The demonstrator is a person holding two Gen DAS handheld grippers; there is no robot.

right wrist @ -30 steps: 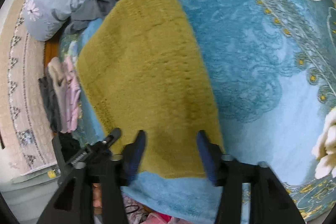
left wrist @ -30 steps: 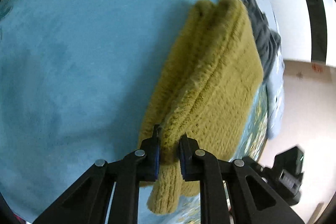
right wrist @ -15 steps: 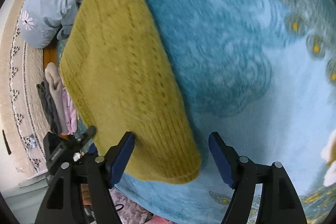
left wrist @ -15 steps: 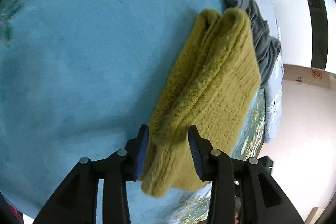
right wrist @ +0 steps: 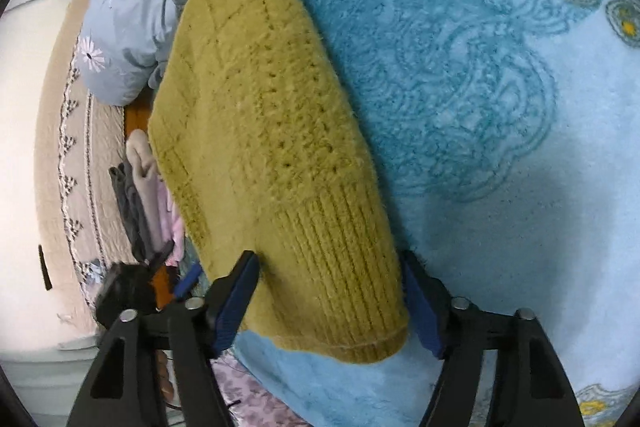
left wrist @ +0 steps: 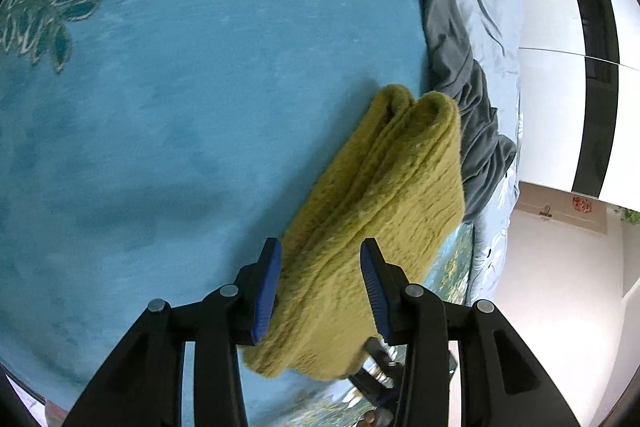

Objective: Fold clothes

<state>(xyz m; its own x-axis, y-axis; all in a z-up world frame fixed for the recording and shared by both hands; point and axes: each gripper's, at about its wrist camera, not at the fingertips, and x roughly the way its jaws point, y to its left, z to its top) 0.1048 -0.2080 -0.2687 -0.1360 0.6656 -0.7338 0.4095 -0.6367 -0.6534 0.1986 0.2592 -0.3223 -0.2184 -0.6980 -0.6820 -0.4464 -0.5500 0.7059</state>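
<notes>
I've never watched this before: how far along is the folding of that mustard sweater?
The mustard sweater already lies folded in layers on the blue blanket. Nothing is gripped now: the left gripper and right gripper are both open around it. The crumpled grey garment beyond looks unfolded.

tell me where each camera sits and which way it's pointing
Left wrist: rides on the left gripper, looks forward along its open blue-padded fingers at the layered edge of the folded green sweater on the blue blanket; grey garment beyond.
Right wrist: rides on the right gripper, looks along its open fingers down the sweater's flat top and ribbed hem; a clothes pile sits at the left.
Shared: sweater, blanket, grey garment. No hand shows in either.
</notes>
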